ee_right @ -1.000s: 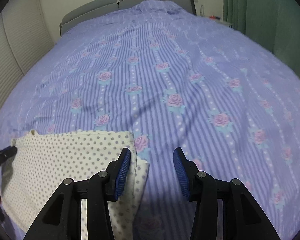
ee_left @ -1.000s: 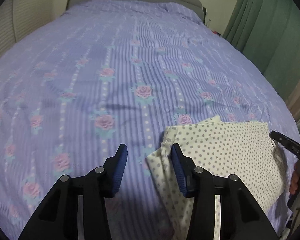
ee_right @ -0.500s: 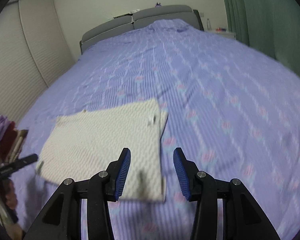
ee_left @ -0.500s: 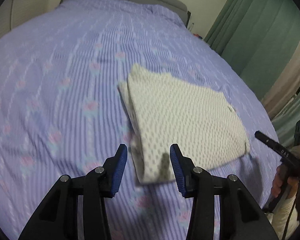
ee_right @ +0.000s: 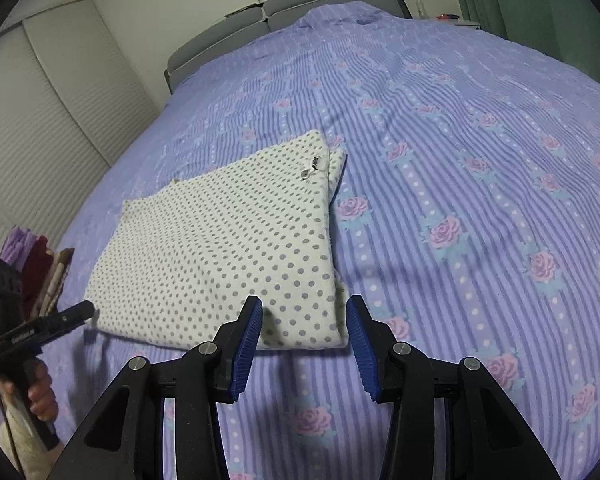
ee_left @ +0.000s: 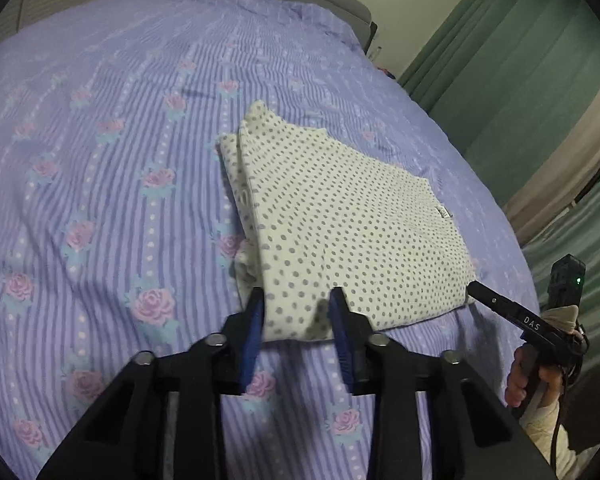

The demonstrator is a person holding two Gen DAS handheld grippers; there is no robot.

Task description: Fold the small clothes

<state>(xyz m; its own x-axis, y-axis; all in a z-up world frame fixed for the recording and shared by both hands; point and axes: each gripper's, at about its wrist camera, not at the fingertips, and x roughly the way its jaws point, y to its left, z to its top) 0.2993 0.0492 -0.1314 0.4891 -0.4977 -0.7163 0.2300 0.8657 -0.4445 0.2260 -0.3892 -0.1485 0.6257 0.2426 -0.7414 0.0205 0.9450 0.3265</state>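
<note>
A cream garment with grey polka dots [ee_left: 340, 216] lies folded into a flat rectangle on the purple floral bedspread [ee_left: 100, 200]. It also shows in the right wrist view [ee_right: 228, 248], with a small label near its far right corner. My left gripper [ee_left: 296, 312] is open and empty, held above the garment's near left corner. My right gripper [ee_right: 304, 320] is open and empty, above the near right corner. Each gripper shows at the edge of the other's view, beside the garment.
The bedspread [ee_right: 480, 160] covers the whole bed up to a grey headboard [ee_right: 284, 4]. Green curtains [ee_left: 520, 80] hang on the right. White louvred closet doors [ee_right: 40, 128] stand on the left, with a stack of coloured items [ee_right: 32, 256] beside the bed.
Both grippers have pulled back and up from the garment's side edges. The garment now lies whole in view ahead of them. Both stayed open.
</note>
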